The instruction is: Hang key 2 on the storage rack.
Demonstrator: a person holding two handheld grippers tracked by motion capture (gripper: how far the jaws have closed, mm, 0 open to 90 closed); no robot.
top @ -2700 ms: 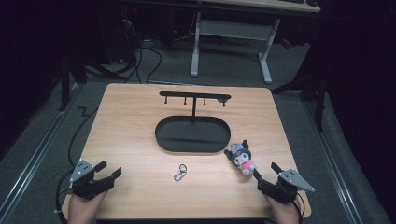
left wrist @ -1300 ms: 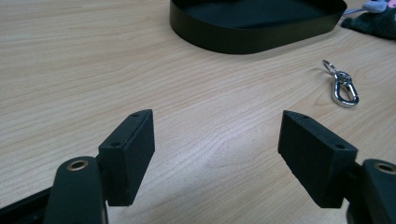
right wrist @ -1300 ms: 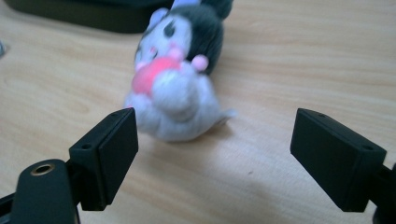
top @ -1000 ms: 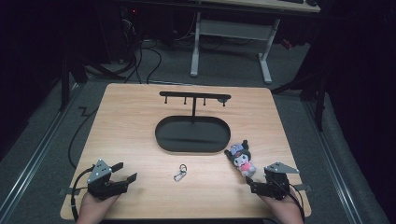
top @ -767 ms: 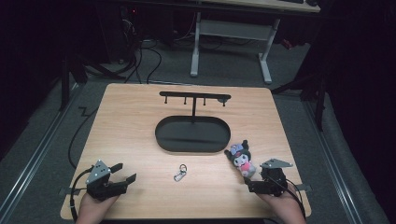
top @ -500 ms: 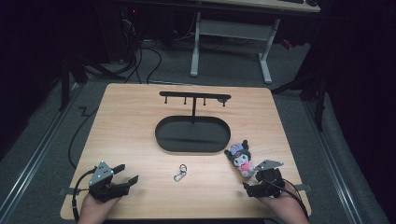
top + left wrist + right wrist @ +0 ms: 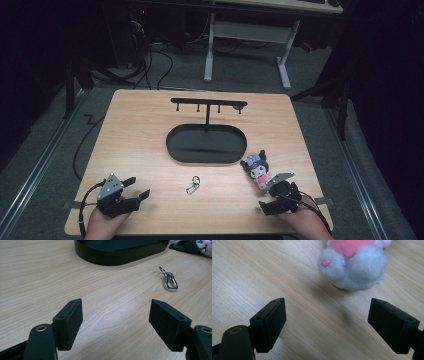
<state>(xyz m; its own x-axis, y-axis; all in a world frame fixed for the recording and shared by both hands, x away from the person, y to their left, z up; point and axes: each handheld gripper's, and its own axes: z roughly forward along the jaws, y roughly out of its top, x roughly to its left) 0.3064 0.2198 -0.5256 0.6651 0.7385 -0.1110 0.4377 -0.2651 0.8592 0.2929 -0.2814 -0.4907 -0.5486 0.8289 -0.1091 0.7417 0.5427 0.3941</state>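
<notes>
The right gripper (image 7: 274, 199) is lying low with its jaws wide apart, probably because it is lining up on the plush toy (image 7: 355, 263) just ahead of them, while the left gripper (image 7: 117, 320), also spread apart, is facing the metal clasp (image 7: 169, 282).

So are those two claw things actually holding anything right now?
No, nothing is held. The left gripper and right gripper are both open over bare table; the plush toy and the metal clip lie untouched.
</notes>
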